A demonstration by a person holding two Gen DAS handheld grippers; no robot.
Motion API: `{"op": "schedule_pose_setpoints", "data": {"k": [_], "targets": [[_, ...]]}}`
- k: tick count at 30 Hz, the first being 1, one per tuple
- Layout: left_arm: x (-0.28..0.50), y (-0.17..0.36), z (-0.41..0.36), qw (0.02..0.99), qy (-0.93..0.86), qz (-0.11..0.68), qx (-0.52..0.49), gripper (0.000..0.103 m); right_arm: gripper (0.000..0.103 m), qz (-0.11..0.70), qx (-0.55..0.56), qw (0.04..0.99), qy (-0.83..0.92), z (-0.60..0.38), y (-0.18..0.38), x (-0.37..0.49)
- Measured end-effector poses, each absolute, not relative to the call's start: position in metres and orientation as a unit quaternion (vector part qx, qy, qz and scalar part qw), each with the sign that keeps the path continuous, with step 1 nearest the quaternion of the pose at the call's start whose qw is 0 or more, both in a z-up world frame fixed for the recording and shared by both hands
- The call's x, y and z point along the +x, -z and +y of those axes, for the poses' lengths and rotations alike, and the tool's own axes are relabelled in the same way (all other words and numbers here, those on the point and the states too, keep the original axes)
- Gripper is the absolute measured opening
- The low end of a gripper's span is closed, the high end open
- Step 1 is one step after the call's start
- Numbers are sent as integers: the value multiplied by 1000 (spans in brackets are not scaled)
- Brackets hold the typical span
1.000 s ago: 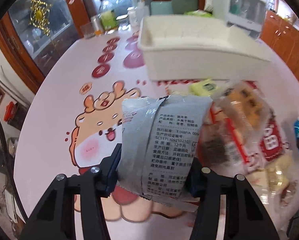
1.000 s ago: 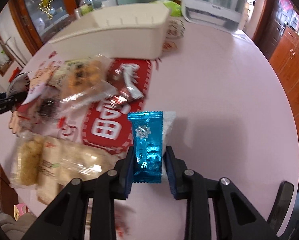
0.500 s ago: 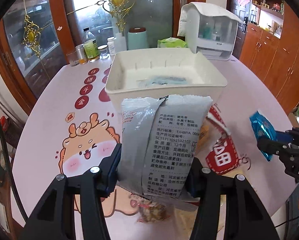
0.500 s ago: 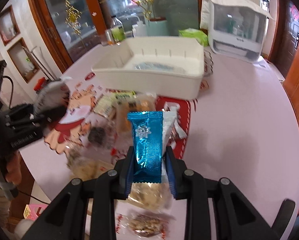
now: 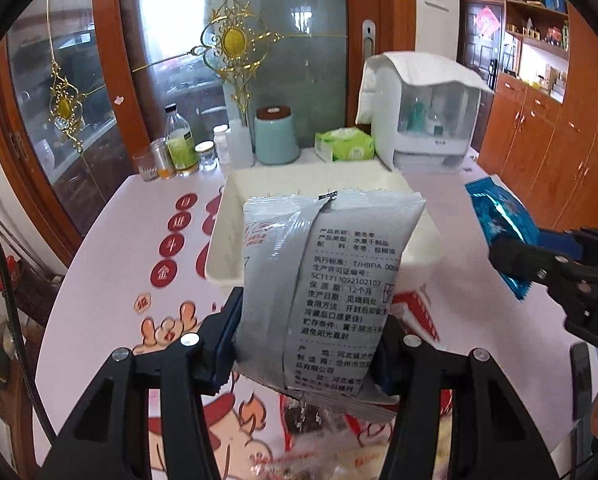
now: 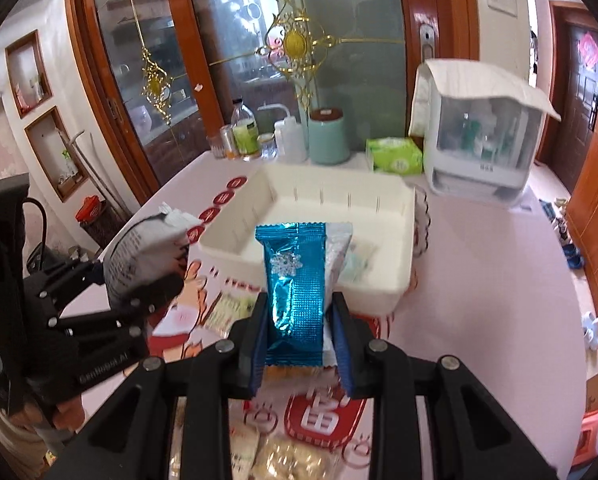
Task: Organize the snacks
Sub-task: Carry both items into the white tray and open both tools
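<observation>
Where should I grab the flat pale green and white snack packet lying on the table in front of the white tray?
Take the flat pale green and white snack packet across its narrow width, coming straight down from above. It lies flat on the pink printed table, so no side edge stands up to pinch. The white plastic tray stands close behind it, so I would keep to its near half.
</observation>
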State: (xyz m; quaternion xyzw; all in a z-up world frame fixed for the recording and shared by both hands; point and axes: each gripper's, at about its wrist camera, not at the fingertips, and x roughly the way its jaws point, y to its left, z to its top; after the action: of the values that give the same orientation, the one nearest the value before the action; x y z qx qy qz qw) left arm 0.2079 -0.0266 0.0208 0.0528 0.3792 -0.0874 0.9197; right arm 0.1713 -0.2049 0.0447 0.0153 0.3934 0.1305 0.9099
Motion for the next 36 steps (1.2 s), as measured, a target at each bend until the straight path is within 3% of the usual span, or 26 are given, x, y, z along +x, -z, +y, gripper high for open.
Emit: {"op": "schedule_pose_setpoints", "data": {"k": [12,26,27,30,32,36], "targets": [[294,-24,-37,936,48,346,52,53,29,391,29,917,-80,-214,-46,264],[369,55,-53,915,45,398,50,54,30,439,80,892,-77,-221,30,346],[373,61,-52,914,45,400,47,56,30,445,78,889,-77,-220,37,350],[381,76,-49,907,80,412,25,103,34,459,70,883,-68,-216,56,361],[385,84,-50,903,79,421,22,102,45,472,69,876,-67,-215,69,368],[386,91,-53,903,77,422,28,102,48,486,68,869,-64,-214,83,375]]}}
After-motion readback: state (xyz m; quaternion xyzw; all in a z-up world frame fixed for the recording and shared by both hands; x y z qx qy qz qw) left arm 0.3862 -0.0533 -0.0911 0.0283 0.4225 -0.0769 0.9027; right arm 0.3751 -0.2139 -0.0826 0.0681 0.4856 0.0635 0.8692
